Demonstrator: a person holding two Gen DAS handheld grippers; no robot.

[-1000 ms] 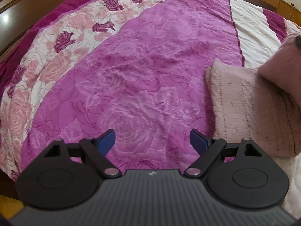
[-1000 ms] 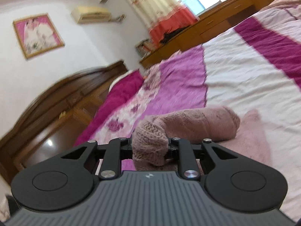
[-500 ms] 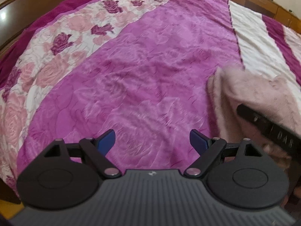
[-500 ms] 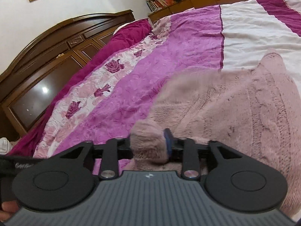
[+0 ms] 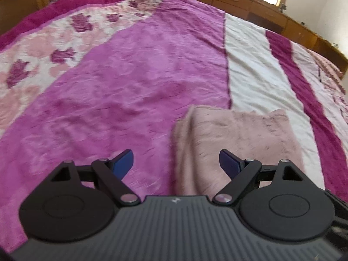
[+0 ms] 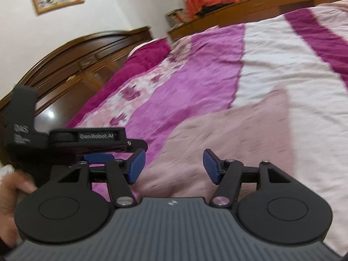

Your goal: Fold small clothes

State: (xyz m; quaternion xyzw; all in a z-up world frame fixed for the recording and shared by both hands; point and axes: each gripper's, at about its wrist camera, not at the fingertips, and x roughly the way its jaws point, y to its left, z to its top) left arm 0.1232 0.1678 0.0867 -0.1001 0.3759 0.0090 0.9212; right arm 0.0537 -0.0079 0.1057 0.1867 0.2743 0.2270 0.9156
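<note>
— Letting go was the right call there: the right gripper (image 6: 171, 166) had just been opening, and its blue pads (image 6: 136, 165) stood apart with nothing pinched between them, only the pink knitted sweater (image 6: 228, 143) lying flat on the bed below.

— And the other one?

— The left gripper (image 5: 176, 163) was spread wide too, empty, hovering over the sweater's near left edge (image 5: 182, 143). From the right-hand camera you could see it (image 6: 87, 141) just off to the side, held in the person's hand (image 6: 13, 187).

— Where did the sweater sit?

— On the quilt (image 5: 121, 82), straddling the seam between the magenta rose panel and the white stripe (image 5: 250, 65). It looked already doubled over, with a soft thick edge on the left.

— So what would have made the next fold neat?

— I'd have said take that thick left edge with one gripper and the matching corner with the other, low to the quilt, and catch every layer. Knit that fluffy probably slides and sags, so a shallow bite risked dragging only the top layer and skewing the stack.
</note>
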